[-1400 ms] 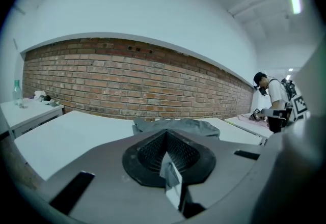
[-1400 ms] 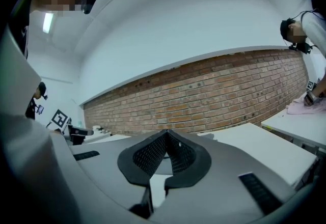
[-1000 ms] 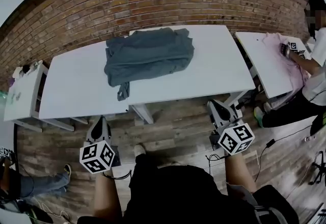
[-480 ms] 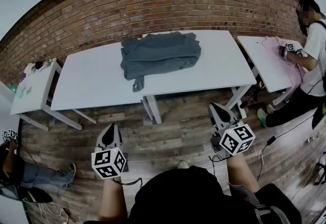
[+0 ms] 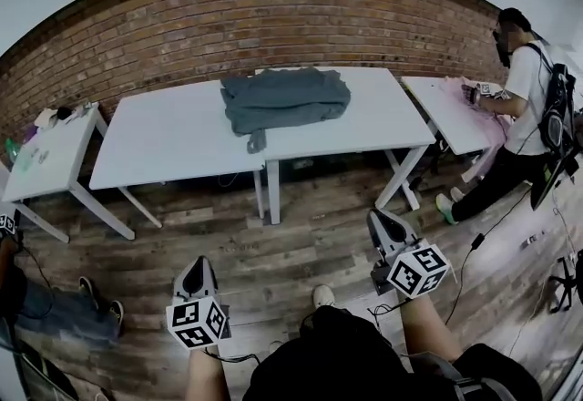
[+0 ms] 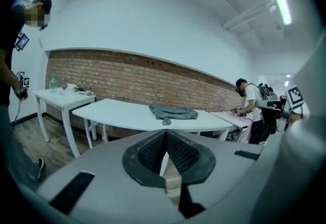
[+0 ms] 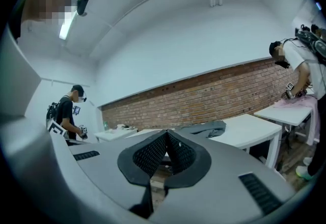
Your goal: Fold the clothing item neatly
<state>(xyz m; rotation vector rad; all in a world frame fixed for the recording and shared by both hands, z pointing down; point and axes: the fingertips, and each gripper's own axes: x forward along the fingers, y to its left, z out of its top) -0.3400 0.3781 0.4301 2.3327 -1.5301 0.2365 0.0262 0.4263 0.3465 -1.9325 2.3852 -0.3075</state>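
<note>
Two hand-held grippers are in view, both on the near side of the tabletop [image 5: 173,137] and well apart from it, over the wooden floor [image 5: 301,240] that spreads out in front of the tabletop. The left hand-held gripper [image 5: 198,264] has its jaws pressed together; in the left gripper view the ribbed pads meet at the tip with nothing between them. The right hand-held gripper [image 5: 383,217] is likewise closed and empty, with its pads meeting in the right gripper view. Each unit carries its marker cube [image 5: 197,322] at the end away from the tabletop.

The clothing item [image 5: 284,100], a grey garment, lies on the tabletop, right of its middle and toward its far edge, which runs along the brick wall [image 5: 273,16]. The garment is bunched in loose folds, not flat. One narrow part of it reaches toward the near edge of the tabletop. Neither gripper touches it.

A smaller white table [image 5: 50,162] stands beside the left end of the tabletop; the items on it are too small to identify. A second white table [image 5: 437,107] stands just beside the right end of the tabletop. A pink cloth [image 5: 487,121] lies on it, and a person [image 5: 526,85] in a white shirt bends over it.
</note>
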